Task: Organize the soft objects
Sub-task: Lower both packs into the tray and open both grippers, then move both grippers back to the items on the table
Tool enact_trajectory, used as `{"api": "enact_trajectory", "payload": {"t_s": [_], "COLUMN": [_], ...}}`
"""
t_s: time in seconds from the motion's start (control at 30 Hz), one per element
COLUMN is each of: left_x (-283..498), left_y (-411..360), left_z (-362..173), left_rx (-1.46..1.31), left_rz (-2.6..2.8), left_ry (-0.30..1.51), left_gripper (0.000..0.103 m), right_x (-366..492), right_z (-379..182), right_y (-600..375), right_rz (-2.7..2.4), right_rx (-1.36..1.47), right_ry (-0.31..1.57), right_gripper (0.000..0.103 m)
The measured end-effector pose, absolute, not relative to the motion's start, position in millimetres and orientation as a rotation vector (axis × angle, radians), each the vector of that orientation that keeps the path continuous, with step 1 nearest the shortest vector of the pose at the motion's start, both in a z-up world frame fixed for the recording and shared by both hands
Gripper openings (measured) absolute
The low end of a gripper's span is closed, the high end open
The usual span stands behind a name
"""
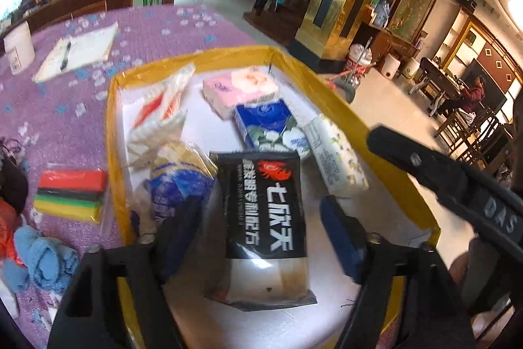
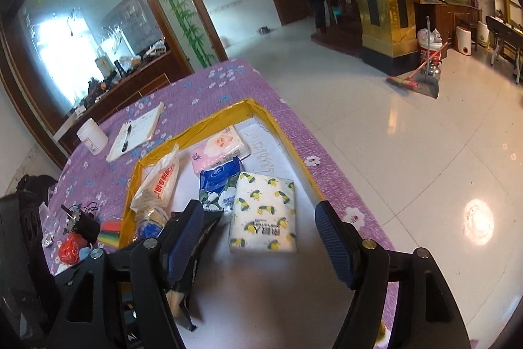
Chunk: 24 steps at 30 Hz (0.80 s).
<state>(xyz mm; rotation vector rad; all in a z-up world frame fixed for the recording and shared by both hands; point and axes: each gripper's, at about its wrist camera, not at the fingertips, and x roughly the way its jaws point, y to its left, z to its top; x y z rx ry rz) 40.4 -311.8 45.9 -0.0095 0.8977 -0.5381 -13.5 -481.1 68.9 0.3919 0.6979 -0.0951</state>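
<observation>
Hovering over the white tray with yellow taped rim, the left claw is standing released, nothing pressed by its blue pads. In the left wrist view the black plastic snack packet with white lettering is lying flat on the tray floor straight ahead between the two fingers, long axis running along the claw's pointing line. Still outside the tray, on the purple flowered tabletop, the red, black and yellow sponge stack in clear wrap and the blue bunched cloth are sitting off to the left of this claw, near the tray's left wall.

In the right wrist view the right claw is also standing released, holding nothing. The white lemon-print tissue pack is lying between its fingers, just ahead. The sponge stack is lying far left beyond the tray rim, so judging from both views the left hand is nearer for the leftover soft items.
</observation>
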Motion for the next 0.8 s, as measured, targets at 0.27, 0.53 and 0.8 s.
{"api": "enact_trajectory", "payload": {"t_s": [0.27, 0.53, 0.8], "left_x": [26, 7, -36], "left_y": [-310, -306, -285], "left_z": [63, 81, 90], "left_rx": [0.024, 0.073, 0.102], "left_rz": [-0.502, -0.462, -0.471], "left_ry": [0.763, 0.715, 0.690], "left_gripper": [0.089, 0.089, 0.089], "right_x": [-48, -81, -96], "right_z": [72, 76, 87], "right_y": [-491, -496, -467], "right_rz": [-0.101, -0.096, -0.032], "right_rx": [0.411, 0.425, 0.400], "right_ry": [0.663, 0.633, 0.607], "right_gripper": [0.076, 0.079, 0.080]}}
